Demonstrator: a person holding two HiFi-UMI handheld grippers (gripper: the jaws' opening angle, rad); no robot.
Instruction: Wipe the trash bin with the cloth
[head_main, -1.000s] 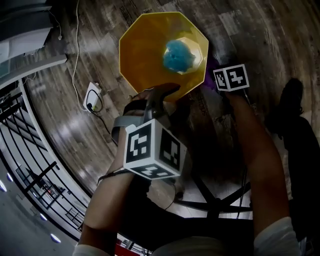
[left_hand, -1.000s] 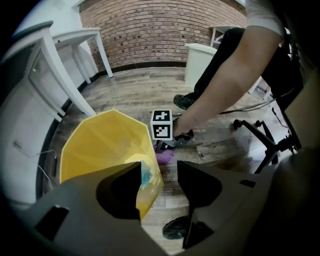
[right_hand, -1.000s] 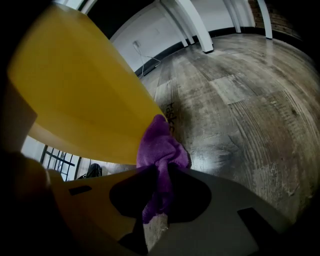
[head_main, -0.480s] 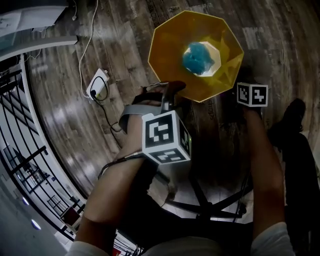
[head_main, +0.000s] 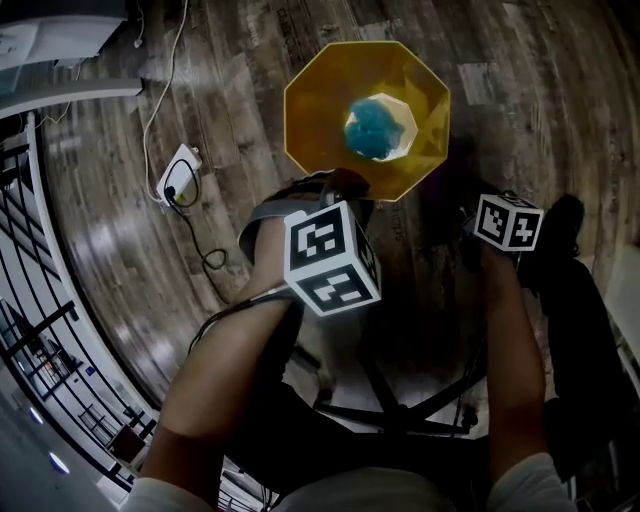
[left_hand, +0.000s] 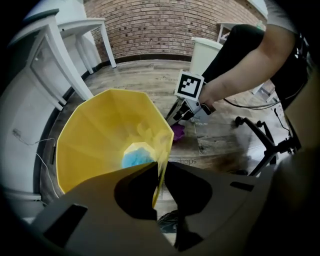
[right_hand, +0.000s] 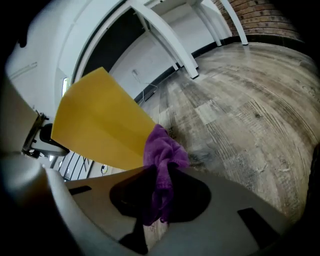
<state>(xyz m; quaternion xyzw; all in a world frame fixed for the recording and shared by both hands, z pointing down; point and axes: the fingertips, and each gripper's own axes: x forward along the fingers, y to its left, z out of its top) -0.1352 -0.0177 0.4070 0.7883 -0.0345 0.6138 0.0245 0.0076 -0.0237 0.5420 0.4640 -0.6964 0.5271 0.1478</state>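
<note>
The yellow octagonal trash bin (head_main: 320, 110) stands on the wood floor with a crumpled blue lump (head_main: 375, 128) at its bottom. My left gripper (head_main: 340, 186) reaches steeply down onto the bin's near rim. In the left gripper view its jaws have just been closing and now pinch the rim (left_hand: 161, 165). My right gripper (head_main: 482, 220) hangs to the right of the bin, apart from it. It is shut on a purple cloth (right_hand: 162, 155), which dangles beside the bin's outer wall (right_hand: 100, 120). The left gripper view also shows that cloth (left_hand: 178, 131).
A white power strip (head_main: 176, 180) with its cable lies on the floor left of the bin. A black chair base (head_main: 400, 405) sits under me, with one castor leg (left_hand: 260, 135) near the right arm. White table legs (left_hand: 60, 55) and a pale bin (left_hand: 206, 52) stand behind.
The left gripper's jaws have closed onto the bin's near rim. The right gripper has lifted and drawn back to the right, away from the bin, with the purple cloth.
</note>
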